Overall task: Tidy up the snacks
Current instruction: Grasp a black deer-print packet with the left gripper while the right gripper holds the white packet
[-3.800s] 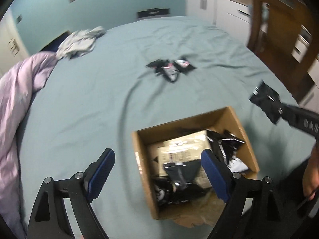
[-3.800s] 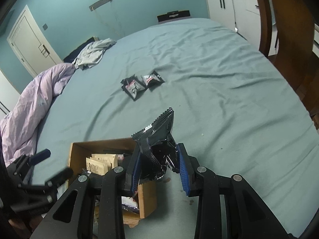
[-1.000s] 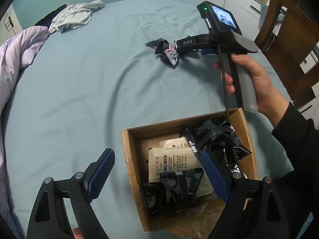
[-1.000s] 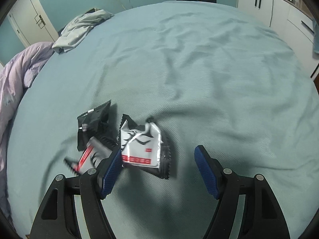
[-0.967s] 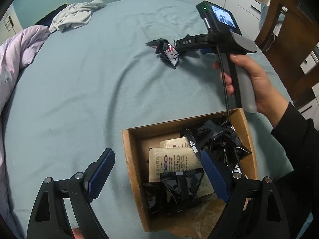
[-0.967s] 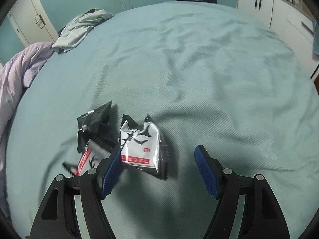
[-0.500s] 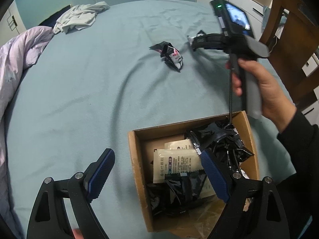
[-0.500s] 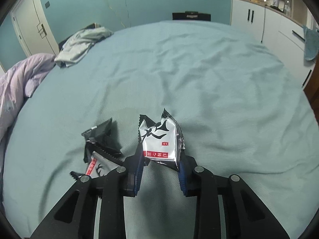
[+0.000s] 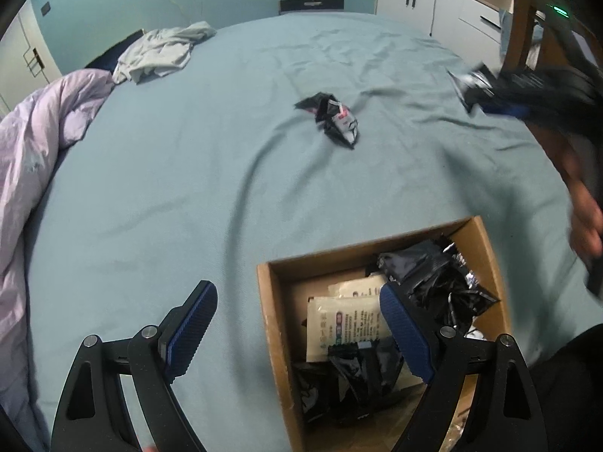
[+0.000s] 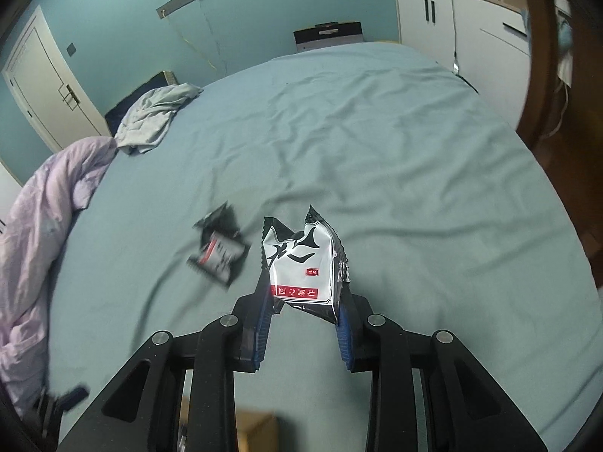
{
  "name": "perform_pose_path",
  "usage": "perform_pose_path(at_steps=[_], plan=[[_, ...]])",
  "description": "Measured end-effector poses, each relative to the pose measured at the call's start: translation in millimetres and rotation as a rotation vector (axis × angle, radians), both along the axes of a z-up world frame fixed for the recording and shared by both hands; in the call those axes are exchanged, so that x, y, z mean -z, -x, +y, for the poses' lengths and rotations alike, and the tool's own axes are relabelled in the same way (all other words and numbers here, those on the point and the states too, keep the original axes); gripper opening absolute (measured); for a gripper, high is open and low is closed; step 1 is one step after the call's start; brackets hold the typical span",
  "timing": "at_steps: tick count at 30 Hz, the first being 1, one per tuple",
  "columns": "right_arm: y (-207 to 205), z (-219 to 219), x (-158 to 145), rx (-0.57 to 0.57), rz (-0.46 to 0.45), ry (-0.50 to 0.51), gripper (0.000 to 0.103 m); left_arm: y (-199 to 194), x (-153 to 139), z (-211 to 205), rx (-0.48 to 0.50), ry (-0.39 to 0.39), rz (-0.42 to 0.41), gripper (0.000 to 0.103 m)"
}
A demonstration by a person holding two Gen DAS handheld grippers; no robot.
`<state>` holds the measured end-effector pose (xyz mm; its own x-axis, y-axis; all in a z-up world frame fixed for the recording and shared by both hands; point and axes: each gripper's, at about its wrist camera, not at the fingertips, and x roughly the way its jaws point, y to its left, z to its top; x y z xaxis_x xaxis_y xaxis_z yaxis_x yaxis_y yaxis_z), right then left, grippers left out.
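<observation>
An open cardboard box (image 9: 268, 324) sits on the bed and holds beige sachets (image 9: 345, 318) and black snack packets (image 9: 433, 282). My left gripper (image 9: 296, 293) hangs open over the box's left wall with nothing between its fingers. My right gripper (image 10: 305, 301) is shut on a white, black and red snack packet (image 10: 301, 260) and holds it above the sheet. In the left wrist view that gripper (image 9: 493, 101) is a blur at the upper right, with the packet (image 9: 467, 81) at its tip. Two more dark packets (image 9: 337, 120) (image 10: 218, 252) lie on the sheet.
The teal bed sheet (image 10: 395, 173) is creased. A lilac duvet (image 9: 34, 150) is bunched along the left edge, and a grey garment (image 9: 162, 51) lies at the far left. White cabinets (image 10: 463, 34) and a wooden chair (image 9: 527, 19) stand to the right. A person's hand (image 9: 582, 222) is beside the box.
My right gripper closed on the white packet, lifted it off the sheet and pulled back from the remaining packets. The left gripper stayed over the box.
</observation>
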<state>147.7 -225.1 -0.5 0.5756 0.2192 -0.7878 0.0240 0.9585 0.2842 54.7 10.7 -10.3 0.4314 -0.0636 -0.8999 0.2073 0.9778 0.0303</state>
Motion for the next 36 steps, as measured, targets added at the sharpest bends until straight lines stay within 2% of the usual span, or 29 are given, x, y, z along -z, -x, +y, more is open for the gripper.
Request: perform_pose_path(at_steps=[6, 9, 11, 15, 19, 24, 27, 28, 29, 30, 32, 34, 36], plan=[[81, -24, -21, -0.007, -0.034, -0.095, 0.028, -19, -4, -13, 0.032, -0.002, -0.003, 0.089], [125, -37, -18, 0.012, -0.049, -0.097, 0.028, -37, -1, -24, 0.049, -0.018, 0.024, 0.089], [136, -38, -10, 0.023, -0.027, -0.108, 0.028, -59, 1, -34, 0.057, -0.027, 0.030, 0.089], [126, -37, -1, -0.008, 0.038, -0.166, 0.028, -114, 12, -59, 0.056, -0.072, 0.037, 0.089], [102, -43, 8, -0.012, 0.081, -0.201, 0.028, -163, 34, -82, 0.050, -0.109, 0.082, 0.089], [87, -49, 21, -0.002, 0.109, -0.203, 0.028, -206, 67, -100, 0.014, -0.152, 0.146, 0.089], [80, -57, 27, 0.007, 0.128, -0.244, 0.028, -217, 80, -105, 0.005, -0.178, 0.169, 0.088], [80, -58, 28, 0.009, 0.130, -0.251, 0.028, -219, 84, -107, 0.010, -0.185, 0.181, 0.087], [78, -60, 29, 0.010, 0.134, -0.256, 0.028, -219, 87, -107, 0.016, -0.185, 0.197, 0.076], [79, -60, 28, 0.011, 0.135, -0.257, 0.028, -218, 89, -106, 0.009, -0.180, 0.209, 0.059], [76, -61, 28, 0.014, 0.135, -0.261, 0.028, -215, 89, -96, -0.032, -0.086, 0.252, 0.043], [73, -61, 28, 0.019, 0.132, -0.262, 0.028, -209, 86, -89, -0.071, -0.052, 0.269, 0.038], [74, -59, 29, 0.020, 0.127, -0.260, 0.028, -196, 78, -83, -0.076, -0.068, 0.257, 0.037]])
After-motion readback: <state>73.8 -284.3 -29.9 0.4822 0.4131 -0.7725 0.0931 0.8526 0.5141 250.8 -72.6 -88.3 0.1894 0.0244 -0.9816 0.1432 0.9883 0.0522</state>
